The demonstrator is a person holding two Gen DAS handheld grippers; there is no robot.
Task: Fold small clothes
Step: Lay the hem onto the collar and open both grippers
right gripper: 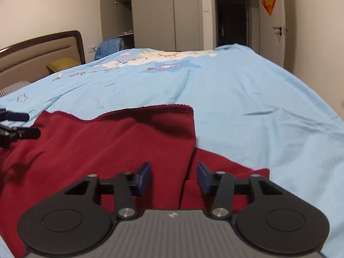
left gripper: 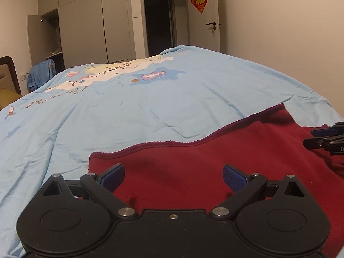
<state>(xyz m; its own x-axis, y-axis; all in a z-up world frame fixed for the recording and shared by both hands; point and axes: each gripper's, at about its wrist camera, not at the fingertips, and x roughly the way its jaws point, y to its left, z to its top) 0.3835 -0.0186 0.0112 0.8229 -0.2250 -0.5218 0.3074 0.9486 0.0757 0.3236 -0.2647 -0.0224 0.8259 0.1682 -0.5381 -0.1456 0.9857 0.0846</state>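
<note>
A dark red garment point(left gripper: 193, 163) lies flat on the light blue bed cover point(left gripper: 129, 107), its stitched hem toward the far side. My left gripper point(left gripper: 173, 177) hovers low over its left part, open wide, nothing between the blue pads. In the right wrist view the same garment point(right gripper: 107, 146) shows a folded layer whose right edge runs down toward my right gripper point(right gripper: 174, 179). That gripper is open, its pads straddling the fold's edge just above the cloth. Each gripper shows at the edge of the other's view: the right gripper point(left gripper: 326, 139) and the left gripper point(right gripper: 15, 126).
The blue bed cover point(right gripper: 247, 99) with cartoon prints spreads far and right. A padded headboard point(right gripper: 38, 53) and a yellow pillow point(right gripper: 62, 64) stand at the left. Wardrobes point(left gripper: 90, 25), a dark doorway point(left gripper: 159, 21) and a door point(left gripper: 211, 17) lie beyond the bed.
</note>
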